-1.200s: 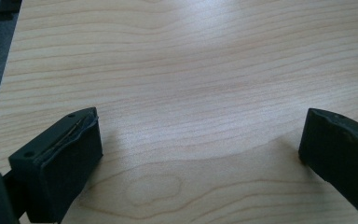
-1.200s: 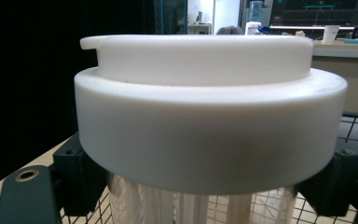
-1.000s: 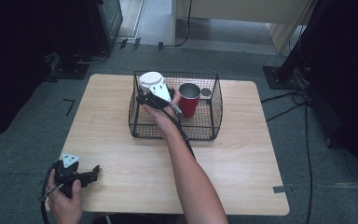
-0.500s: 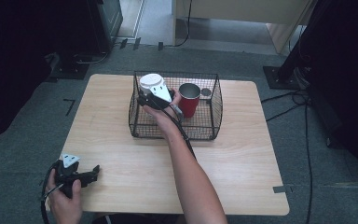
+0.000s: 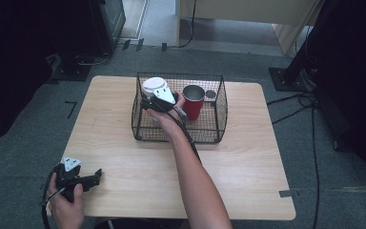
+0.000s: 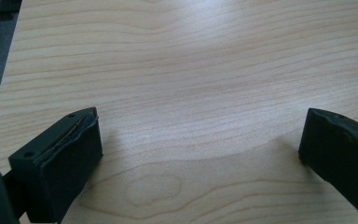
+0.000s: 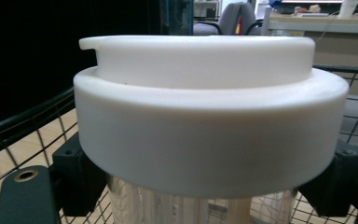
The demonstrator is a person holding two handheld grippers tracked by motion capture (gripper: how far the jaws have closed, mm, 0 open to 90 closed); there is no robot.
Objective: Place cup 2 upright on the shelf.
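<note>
Item: white-lidded tumbler (image 7: 205, 135), upright in the wire basket (image 5: 138, 125) at our tabletop's (image 5: 124, 157) twelve o'clock. Right gripper (image 5: 158, 101): jaws flank its clear body under the lid, just eased wider. Left gripper (image 5: 76, 177): jaws spread, seven o'clock.

Person: two bare forearms, no sleeves in high view.

Left gripper (image 5: 95, 175): black body, stubby black jaws w/ small bracket bits, grey three-cornered plate on top w/ dark dots near corners. Black cable loops from its rear past the wrist. In the left gripper view, jaws are chunky matte-black blocks, rubbery pads; left block has a seam along its top edge and two small round screw holes.

Right gripper (image 5: 158, 106): same build, black body, grey three-cornered plate w/ dark dots, black cable running back along the forearm. In the right gripper view, black jaw blocks at both sides; black bracket lower left w/ a brass-ringed screw hole.
</note>
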